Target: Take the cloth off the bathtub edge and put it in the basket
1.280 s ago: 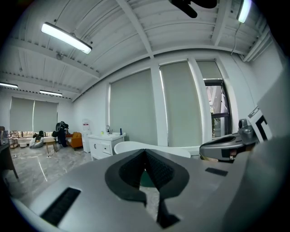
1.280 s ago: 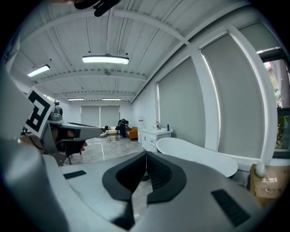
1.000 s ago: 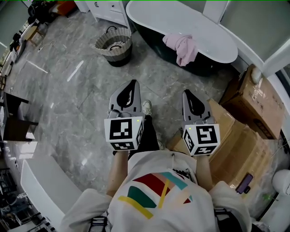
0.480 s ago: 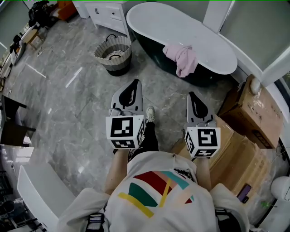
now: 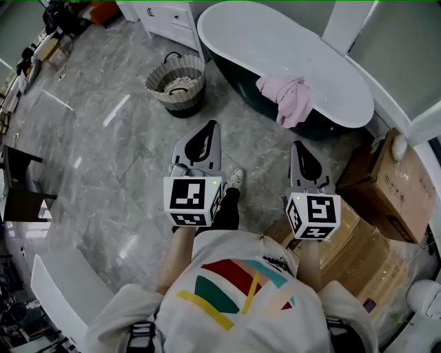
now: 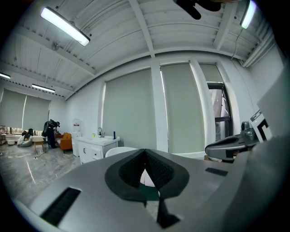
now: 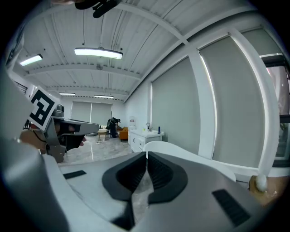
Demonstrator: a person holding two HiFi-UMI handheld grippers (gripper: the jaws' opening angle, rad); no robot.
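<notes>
Floor (image 5: 117,152): grey veined stone tile, polished, with glare streaks.
Tub (image 5: 275,48): long oval, smooth white inside and on the rim, dark outer shell, standing free on the floor.
Boxes (image 5: 386,193): brown cardboard, rectangular, stacked at the right beside the tub's end.
Cabinet (image 5: 165,17): white, panelled, beyond the basket.
Basket (image 5: 180,95): round, woven, pale ribbed wall on a dark base, on the floor left of the tub and apart from it.
Cloth (image 5: 293,100): pink, soft, bunched into folds. It was draped over the tub's near rim, one end hanging down the dark shell.
Left gripper (image 5: 209,127): grey moulded shell, marker cube at the rear, dark ribbed pads pressed together with nothing between them.
Right gripper (image 5: 298,146): same build, pads likewise together and empty.
Both grippers were held level and side by side, pointing toward the tub, well short of the cloth.
Change from a second earlier: tub, cloth and basket sat lower in the head view, closer to both grippers. The cloth lay unchanged on the rim.
</notes>
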